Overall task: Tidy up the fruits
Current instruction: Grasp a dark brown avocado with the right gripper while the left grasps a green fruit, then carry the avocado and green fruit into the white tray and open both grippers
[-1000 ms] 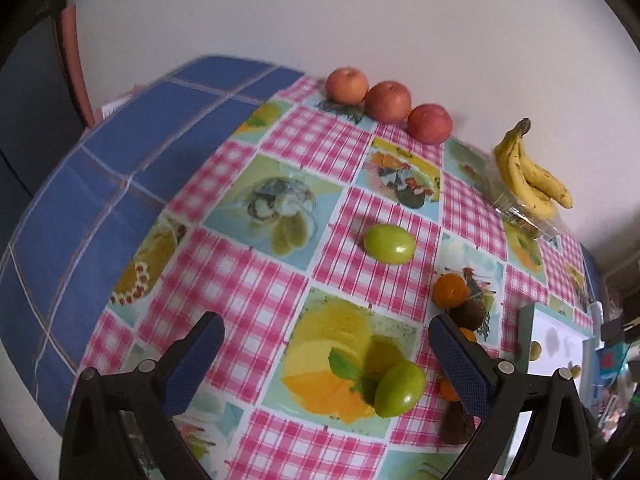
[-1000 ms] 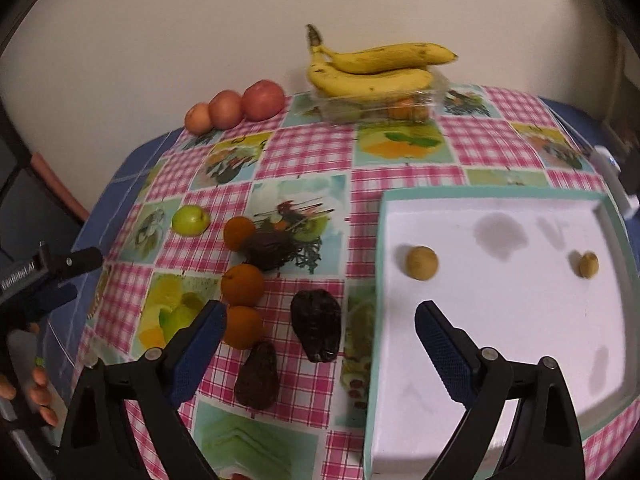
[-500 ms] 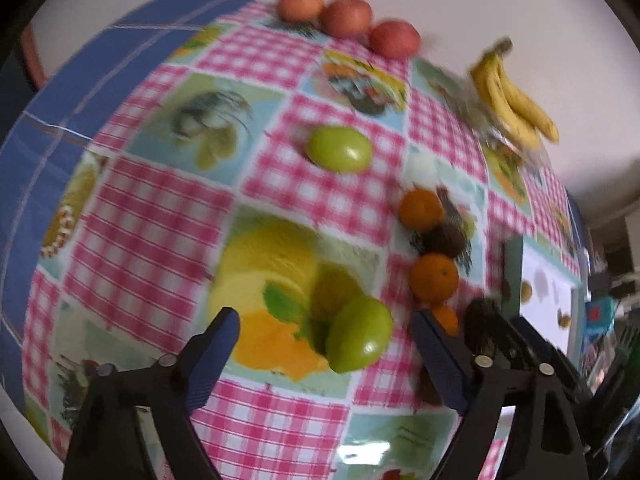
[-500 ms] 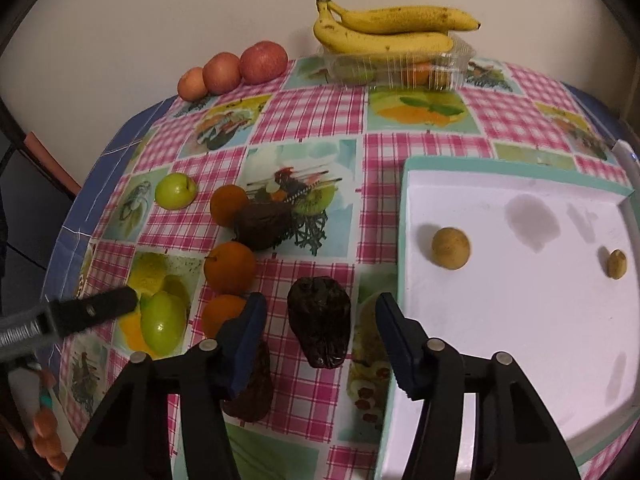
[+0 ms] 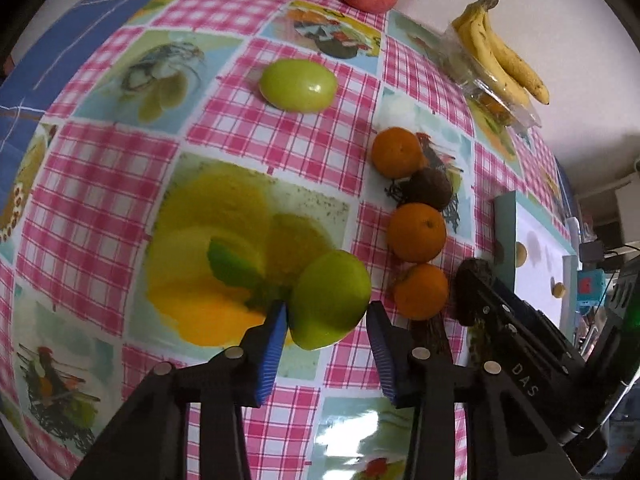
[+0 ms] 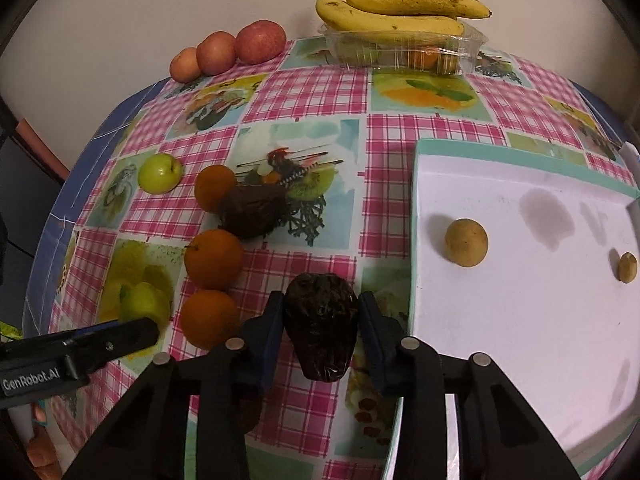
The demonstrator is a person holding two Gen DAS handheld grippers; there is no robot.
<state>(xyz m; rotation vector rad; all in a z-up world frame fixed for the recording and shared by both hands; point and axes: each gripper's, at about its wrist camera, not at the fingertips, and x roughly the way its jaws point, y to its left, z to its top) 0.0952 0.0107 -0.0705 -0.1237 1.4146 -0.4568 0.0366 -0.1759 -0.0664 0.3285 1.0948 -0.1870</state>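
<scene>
Our left hand-held gripper [image 5: 326, 316] brackets a green apple [image 5: 329, 299], pads touching; our right hand-held gripper [image 6: 320, 320] clamps a dark wrinkled avocado [image 6: 322, 326].

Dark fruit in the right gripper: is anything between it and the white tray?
Nothing visible. The dark fruit sits between the right gripper's fingers, and only bare tablecloth separates it from the tray's near rim. Inside, two small brown fruits lie farther in.
</scene>
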